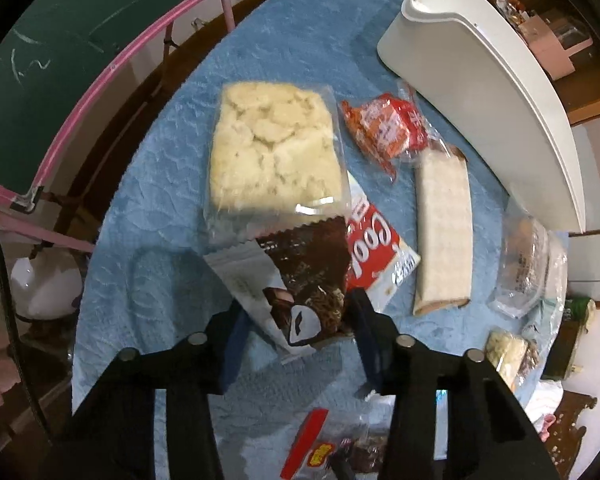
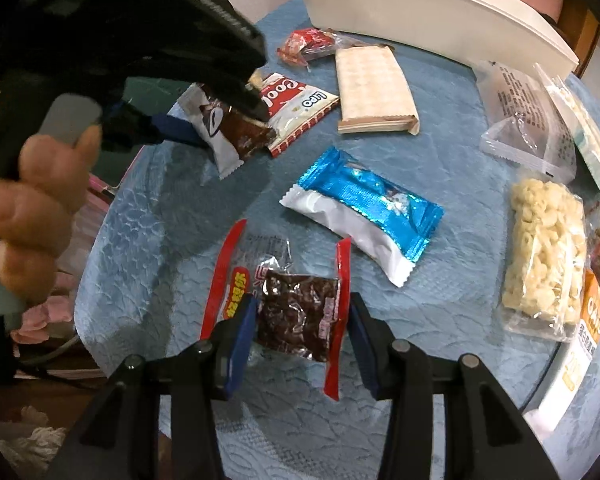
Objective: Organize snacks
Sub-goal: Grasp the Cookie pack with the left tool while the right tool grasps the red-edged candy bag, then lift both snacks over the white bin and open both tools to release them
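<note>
Blue quilted cloth (image 1: pixel 148 184) covers the bench in the left wrist view. The left gripper (image 1: pixel 296 320) has its jaws clenched on a brown-and-white chocolate snack packet (image 1: pixel 300 280), one pad at each side of it. That packet overlaps a red-and-white cookie packet (image 1: pixel 374 256) and the near edge of a clear bag of pale rice crackers (image 1: pixel 272 148). Beyond lie a small red wrapped snack (image 1: pixel 384 128) and a beige wafer bar (image 1: pixel 444 232), both beside a white bin (image 1: pixel 484 100) at the far right.

From the right wrist view, the right gripper (image 2: pixel 300 328) grasps a clear packet with red edges and dark contents (image 2: pixel 296 312), its jaws closed against the packet's sides. Just past it a blue-and-white foil packet (image 2: pixel 364 212) lies flat on the cloth. At upper left a person's hand (image 2: pixel 32 208) holds the left gripper, which pinches the chocolate packet over the cookie packet. The wafer bar lies near the white bin, and a puffed-rice bar (image 2: pixel 544 256) lies at the right beside clear wrapped snacks (image 2: pixel 520 116).
</note>
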